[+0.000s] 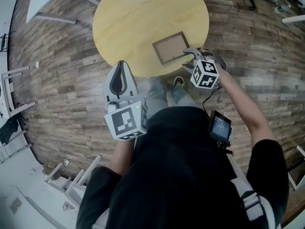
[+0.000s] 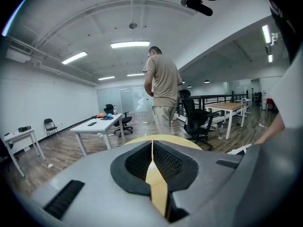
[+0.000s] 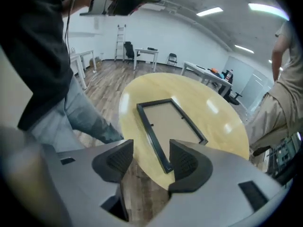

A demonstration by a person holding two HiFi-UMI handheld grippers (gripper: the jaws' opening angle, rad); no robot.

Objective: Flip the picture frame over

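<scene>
Jaws of our left hand-held gripper are pressed together, empty, at the desk's lower-left rim in the head view. We read our right hand-held gripper as open, holding nothing. Just beyond it, picture frame lies flat near the desk's lower-right edge.

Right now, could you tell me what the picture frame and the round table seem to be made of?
Picture frame: dark matte rim, wood or plastic, I can't tell which; the panel inside looks like tan fibreboard or card, flat and dull. Round table: pale wood or wood-look laminate, with faint grain and a smooth sheen that reflects the ceiling lights.
</scene>
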